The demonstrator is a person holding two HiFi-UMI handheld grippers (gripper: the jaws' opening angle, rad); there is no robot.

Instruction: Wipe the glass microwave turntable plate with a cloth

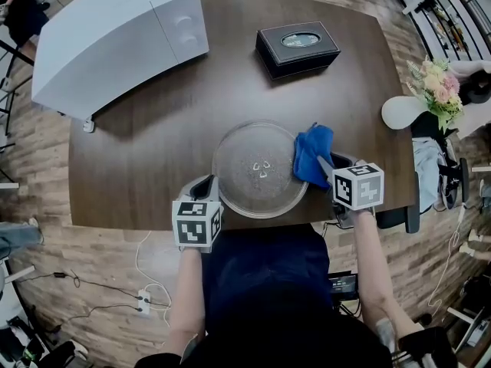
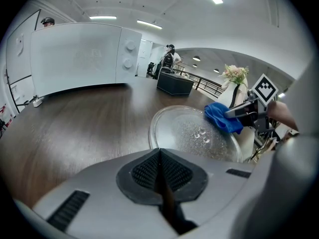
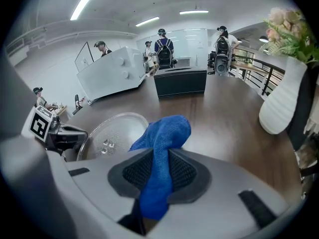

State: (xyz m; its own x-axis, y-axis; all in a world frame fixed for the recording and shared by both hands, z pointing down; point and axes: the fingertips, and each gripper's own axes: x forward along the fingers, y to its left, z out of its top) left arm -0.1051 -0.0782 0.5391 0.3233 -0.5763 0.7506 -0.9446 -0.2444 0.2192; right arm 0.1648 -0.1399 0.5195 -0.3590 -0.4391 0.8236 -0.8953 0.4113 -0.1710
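Right gripper (image 3: pixel 158 177) tight on cloth (image 3: pixel 167 131)

Clear glass plate (image 1: pixel 259 171), blue terry cloth (image 3: pixel 162 133), dark wood-grain worktop (image 1: pixel 153 144).
Glossy, speckled glass left of the right tool (image 3: pixel 159 171); nappy fabric between its ribbed matt black pads (image 3: pixel 137 173), set in smooth grey plastic; low sheen on wood beneath.

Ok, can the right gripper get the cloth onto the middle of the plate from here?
Probably yes: the right gripper holds the cloth at the right rim of the plate, nothing between.
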